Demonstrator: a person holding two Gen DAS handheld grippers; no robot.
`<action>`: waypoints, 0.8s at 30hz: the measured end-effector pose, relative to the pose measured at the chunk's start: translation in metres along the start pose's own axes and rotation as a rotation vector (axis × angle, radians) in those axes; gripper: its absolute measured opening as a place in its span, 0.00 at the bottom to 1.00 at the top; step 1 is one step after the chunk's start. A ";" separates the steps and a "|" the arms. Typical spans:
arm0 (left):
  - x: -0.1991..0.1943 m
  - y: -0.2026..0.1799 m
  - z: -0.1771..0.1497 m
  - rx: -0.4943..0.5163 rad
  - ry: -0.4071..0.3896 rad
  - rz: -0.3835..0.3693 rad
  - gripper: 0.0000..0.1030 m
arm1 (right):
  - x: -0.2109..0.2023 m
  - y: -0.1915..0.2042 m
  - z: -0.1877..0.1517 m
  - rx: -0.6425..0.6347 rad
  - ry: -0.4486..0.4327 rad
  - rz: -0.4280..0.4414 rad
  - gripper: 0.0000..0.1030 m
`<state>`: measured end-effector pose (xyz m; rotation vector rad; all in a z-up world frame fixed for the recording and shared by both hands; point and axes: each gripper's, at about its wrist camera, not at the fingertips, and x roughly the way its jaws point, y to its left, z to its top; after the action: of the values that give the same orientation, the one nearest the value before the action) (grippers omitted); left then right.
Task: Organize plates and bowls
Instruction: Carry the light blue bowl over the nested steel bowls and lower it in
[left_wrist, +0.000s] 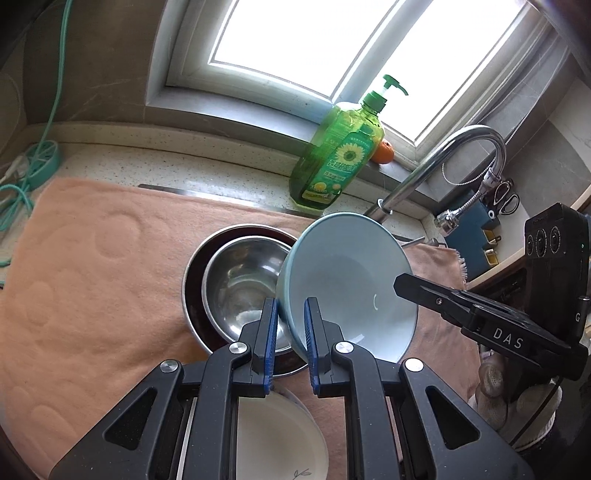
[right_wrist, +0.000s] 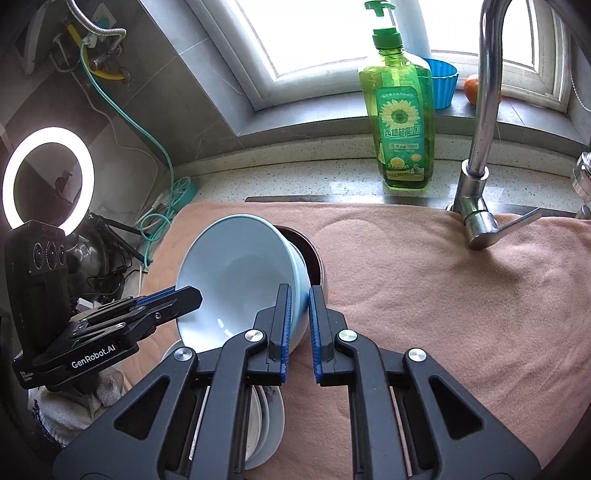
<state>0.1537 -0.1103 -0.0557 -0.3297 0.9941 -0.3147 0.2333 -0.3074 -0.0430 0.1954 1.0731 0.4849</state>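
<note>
Both tools are clamped on opposite rims of one pale blue bowl (left_wrist: 351, 280), held tilted above the towel (left_wrist: 92, 266): the left gripper (left_wrist: 290, 332) pinches one rim, the right gripper (right_wrist: 300, 325) the other. Just beside it a steel bowl (left_wrist: 240, 288) sits nested in a dark bowl (left_wrist: 192, 291); white dishes (left_wrist: 280, 439) lie near the towel's front edge. The faucet (right_wrist: 480, 147) and green soap bottle (right_wrist: 400, 122) crowd the back edge; the towel's right side lies bare. The tools read "DAS" and "GenRobot.AI".
</note>
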 end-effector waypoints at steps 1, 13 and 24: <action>0.000 0.002 0.001 -0.004 0.000 0.004 0.12 | 0.003 0.001 0.002 0.000 0.005 0.002 0.09; 0.017 0.029 0.010 -0.065 0.038 0.037 0.12 | 0.049 -0.002 0.013 0.010 0.082 0.029 0.09; 0.030 0.042 0.013 -0.091 0.077 0.051 0.12 | 0.073 -0.003 0.015 0.013 0.134 0.029 0.09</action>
<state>0.1845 -0.0831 -0.0891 -0.3763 1.0934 -0.2380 0.2759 -0.2749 -0.0949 0.1927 1.2057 0.5227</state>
